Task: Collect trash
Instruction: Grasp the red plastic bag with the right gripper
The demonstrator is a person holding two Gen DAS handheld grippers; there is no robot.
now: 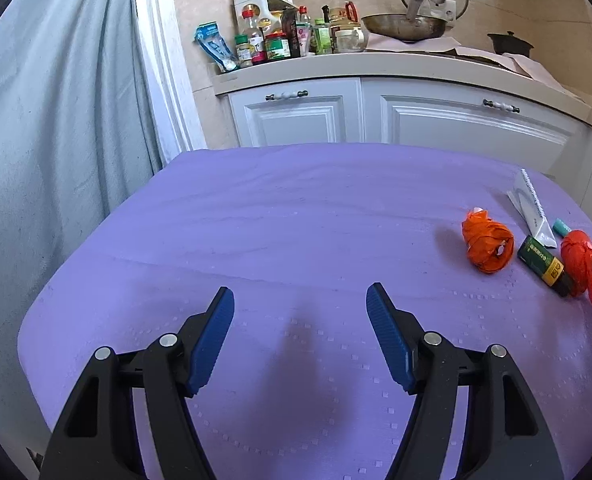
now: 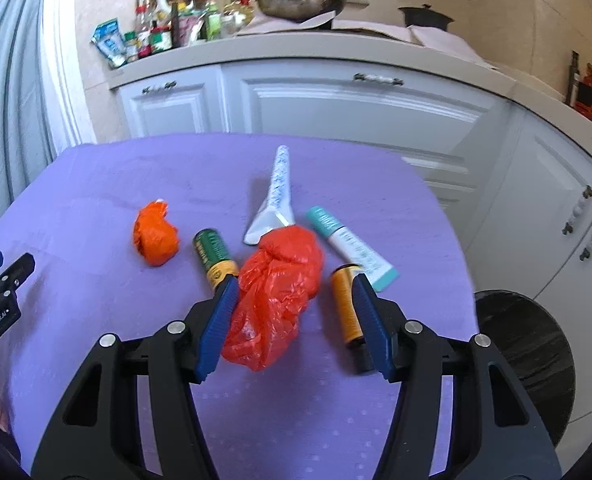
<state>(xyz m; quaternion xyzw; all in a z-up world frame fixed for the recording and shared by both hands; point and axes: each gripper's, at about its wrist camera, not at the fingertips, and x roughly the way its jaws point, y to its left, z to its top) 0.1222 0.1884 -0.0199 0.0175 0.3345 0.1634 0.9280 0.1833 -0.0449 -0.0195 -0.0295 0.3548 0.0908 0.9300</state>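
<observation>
Trash lies on the purple-covered table (image 2: 96, 184): a crumpled red plastic bag (image 2: 280, 292), a small orange bundle (image 2: 155, 238), a green battery (image 2: 214, 256), an orange battery (image 2: 348, 304), a white tube (image 2: 276, 196) and a teal-capped tube (image 2: 352, 246). My right gripper (image 2: 295, 280) straddles the red bag. Its left pad touches the bag, its right pad stands clear by the orange battery, so the jaws do not clamp. My left gripper (image 1: 300, 292) hangs open over bare cloth, well left of the orange bundle (image 1: 488, 246), green battery (image 1: 542, 260) and red bag (image 1: 584, 268).
A dark round bin-like object (image 2: 528, 344) stands on the floor right of the table. White cabinets (image 1: 296, 116) and a counter with bottles (image 1: 280, 36) and a pan (image 1: 404, 26) lie behind. A pale curtain (image 1: 56, 120) hangs at the left.
</observation>
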